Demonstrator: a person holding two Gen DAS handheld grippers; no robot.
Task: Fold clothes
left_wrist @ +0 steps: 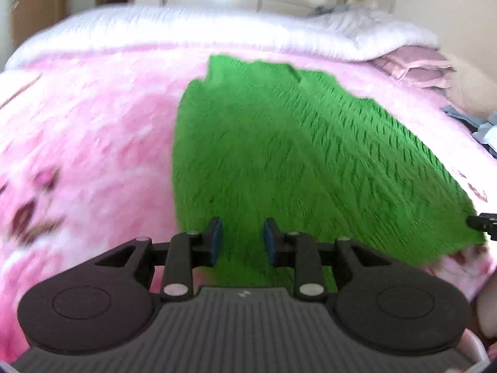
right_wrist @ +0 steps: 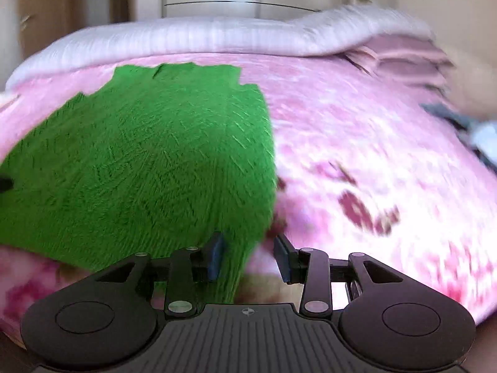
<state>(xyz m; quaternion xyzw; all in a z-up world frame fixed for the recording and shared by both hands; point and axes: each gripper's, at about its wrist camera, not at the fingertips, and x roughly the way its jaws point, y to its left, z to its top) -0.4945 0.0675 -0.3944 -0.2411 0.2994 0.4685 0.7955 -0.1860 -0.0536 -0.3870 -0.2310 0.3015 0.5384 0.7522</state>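
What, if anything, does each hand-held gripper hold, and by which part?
Both appear to hold the green knitted garment by its near edge: the left hand-held gripper at its left corner, the right hand-held gripper at its right corner.

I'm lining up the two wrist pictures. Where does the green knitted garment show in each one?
Left wrist: green knitted garment fills the centre and right, its near edge between the tongs.
Right wrist: it fills the left and centre.
Shared landmark: the white quilt along the far side.
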